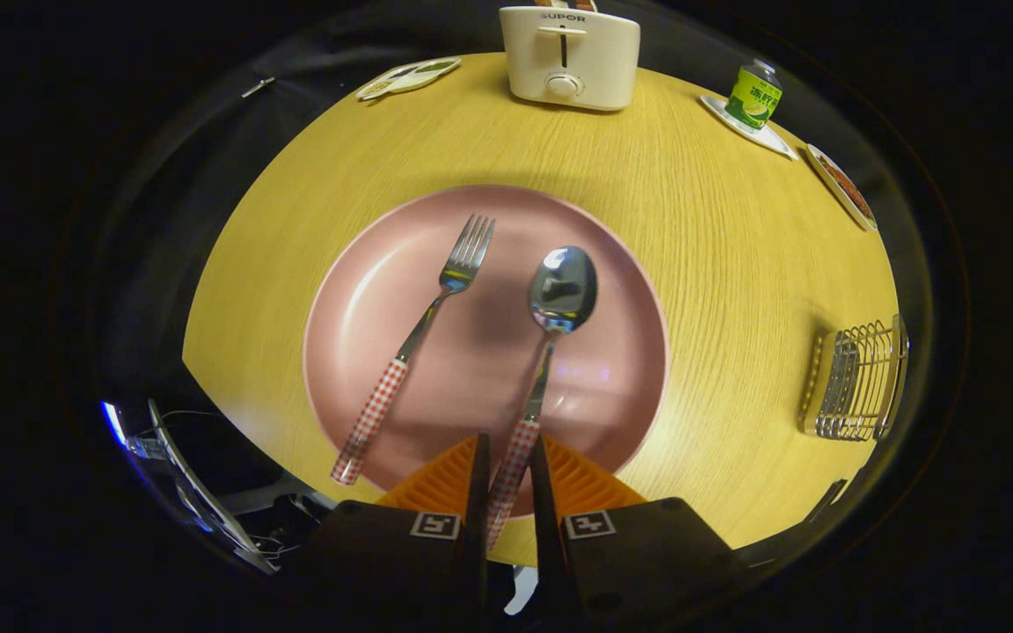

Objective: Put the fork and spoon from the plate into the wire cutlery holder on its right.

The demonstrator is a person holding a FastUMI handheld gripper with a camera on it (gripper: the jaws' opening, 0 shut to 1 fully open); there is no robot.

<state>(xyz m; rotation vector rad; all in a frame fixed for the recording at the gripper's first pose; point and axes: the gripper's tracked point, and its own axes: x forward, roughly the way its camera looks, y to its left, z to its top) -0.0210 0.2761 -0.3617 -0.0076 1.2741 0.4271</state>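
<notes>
- Gripper view: the gripper (506, 457) has its two fingers drawn close on either side of the spoon (550, 352), pinching the checked handle near its end; it looks clenched on that handle, though whether both pads press firmly I judge rather than see.
- The spoon lies on the pink plate (612, 369) with its bowl pointing away from the fingers, so the handle end is the natural place to take hold and leaves the bowl free to drop into a holder.
- The fork (423, 338) lies on the same plate, just left of the spoon and slanted, tines away, its handle end reaching over the plate's near rim; it is untouched.
- The wire cutlery holder (854, 382) stands well to the right of the plate, apart from it, and holds nothing that I can make out, so both pieces are yet to be moved.
- The plate sits on a pale wooden table (735, 264). At the far edge stands a cream toaster (570, 57), with a green can (754, 94) on a small coaster to its right and flat packets or dishes near the edges.
- The room beyond the table is dark.
</notes>
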